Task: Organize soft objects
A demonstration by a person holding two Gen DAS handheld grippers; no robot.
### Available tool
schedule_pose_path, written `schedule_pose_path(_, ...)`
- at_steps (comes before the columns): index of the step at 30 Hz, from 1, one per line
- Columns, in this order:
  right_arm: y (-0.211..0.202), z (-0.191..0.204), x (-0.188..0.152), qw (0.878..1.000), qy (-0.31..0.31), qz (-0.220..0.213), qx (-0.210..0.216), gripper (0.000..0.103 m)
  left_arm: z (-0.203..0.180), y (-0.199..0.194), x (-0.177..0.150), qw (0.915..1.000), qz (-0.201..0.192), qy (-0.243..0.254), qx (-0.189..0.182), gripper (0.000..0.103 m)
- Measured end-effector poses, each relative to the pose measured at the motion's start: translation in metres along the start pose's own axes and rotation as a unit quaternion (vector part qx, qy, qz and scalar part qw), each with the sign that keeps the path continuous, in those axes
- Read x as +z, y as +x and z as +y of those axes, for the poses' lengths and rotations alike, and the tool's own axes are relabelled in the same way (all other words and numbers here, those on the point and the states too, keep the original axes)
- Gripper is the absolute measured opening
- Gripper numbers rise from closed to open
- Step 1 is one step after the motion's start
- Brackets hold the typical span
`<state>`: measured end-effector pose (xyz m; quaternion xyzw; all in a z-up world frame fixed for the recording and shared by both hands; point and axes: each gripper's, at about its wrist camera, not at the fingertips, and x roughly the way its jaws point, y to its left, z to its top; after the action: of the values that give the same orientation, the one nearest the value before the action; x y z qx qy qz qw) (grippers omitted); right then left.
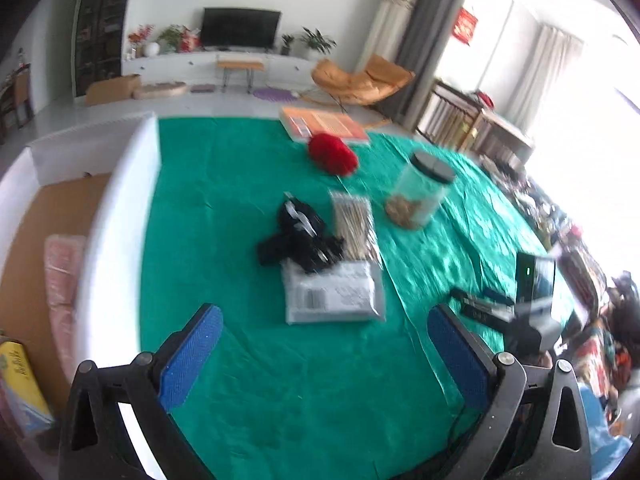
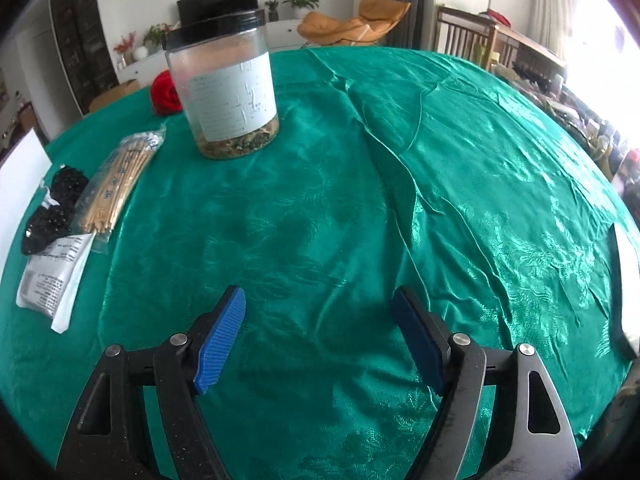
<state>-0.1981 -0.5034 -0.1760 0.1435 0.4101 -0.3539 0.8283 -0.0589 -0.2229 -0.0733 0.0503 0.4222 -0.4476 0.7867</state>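
On the green tablecloth (image 1: 248,360) lie a black soft bundle (image 1: 298,240), a red fluffy object (image 1: 333,153), a grey plastic packet (image 1: 332,294) and a bag of sticks (image 1: 354,226). My left gripper (image 1: 325,330) is open and empty, just short of the packet. My right gripper (image 2: 320,320) is open and empty over bare cloth (image 2: 440,184). In the right wrist view the black bundle (image 2: 56,208), the packet (image 2: 52,276), the sticks (image 2: 116,182) and the red object (image 2: 165,92) lie at the far left.
A clear jar with a black lid (image 1: 420,192) stands right of the sticks; it also shows in the right wrist view (image 2: 228,84). An orange book (image 1: 322,124) lies at the far edge. A white box (image 1: 116,216) with a pink item (image 1: 62,276) stands left.
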Motion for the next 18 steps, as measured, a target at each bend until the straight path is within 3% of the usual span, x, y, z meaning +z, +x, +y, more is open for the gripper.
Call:
schedule_pose_path(2,0.001,0.0,-0.001,1.0,-0.004,0.0,-0.001,0.083,-0.018,0.036,-0.017,0.9989,0.037,0.028,0.006,0.102)
schedule_pose_path(8,0.003,0.001,-0.003,1.0,-0.007,0.001,0.007,0.086,-0.015,0.1,-0.054,0.9925,0.081,0.074,0.054,0.102)
schedule_pose_path(15,0.003,0.001,-0.003,1.0,-0.007,0.001,0.007,0.087,-0.011,0.115,-0.049,0.9882,0.064,0.119,0.072,0.103)
schedule_pose_path(18,0.003,0.001,-0.003,1.0,-0.007,0.001,0.008,0.087,-0.005,0.123,-0.038,0.99,0.054,0.108,0.072,0.103)
